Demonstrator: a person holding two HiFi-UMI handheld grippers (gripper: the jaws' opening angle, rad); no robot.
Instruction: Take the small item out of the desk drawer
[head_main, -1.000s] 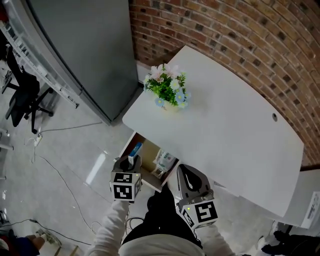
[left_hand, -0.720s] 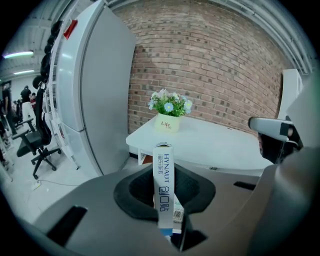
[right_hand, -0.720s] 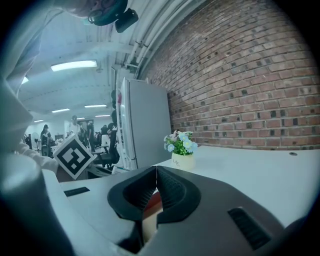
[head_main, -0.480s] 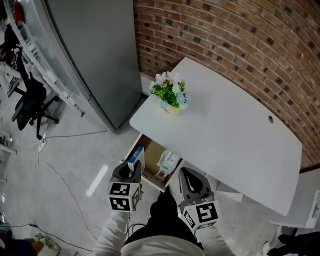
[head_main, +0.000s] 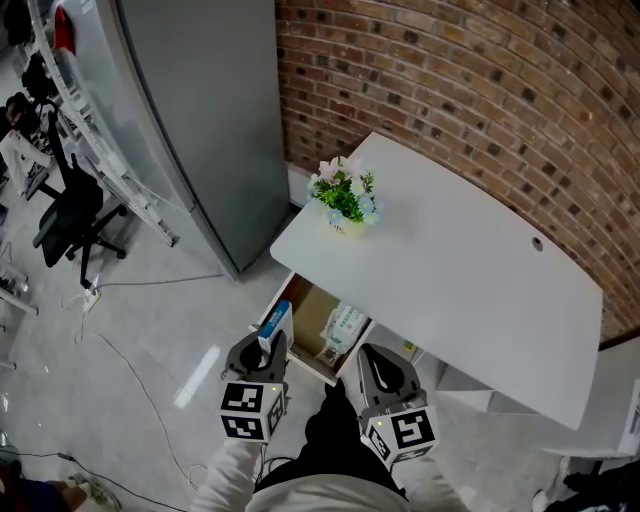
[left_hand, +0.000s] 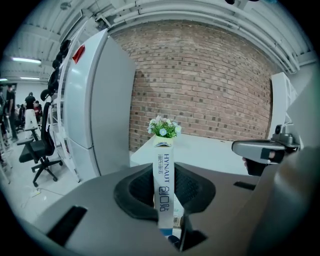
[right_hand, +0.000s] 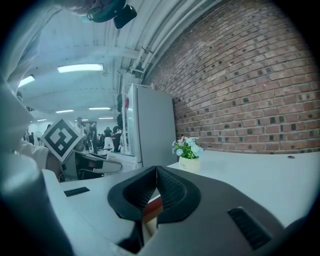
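**Box clear of the drawer, pinched in the left gripper**

On the left, the left gripper (head_main: 262, 352) is clamped on the slim white-and-blue box (head_main: 274, 322), held upright just off the desk's (head_main: 470, 290) near-left corner, above the open drawer (head_main: 308, 300). The pads hold only its lower part and the top stands free, so I'd worry a quick swing tips it in the grip or lets it slide out, down to the floor or back into the drawer. Next along, the drawer hangs open with a packet (head_main: 343, 328) inside, and a careless pass could clip its front. Then the right gripper (right_hand: 157, 172), jaws pressed together on nothing, sits near the left one, so the two could bump. Up at the desk's left corner, the flowers (head_main: 343, 195) could get knocked if the box is set down beside them.
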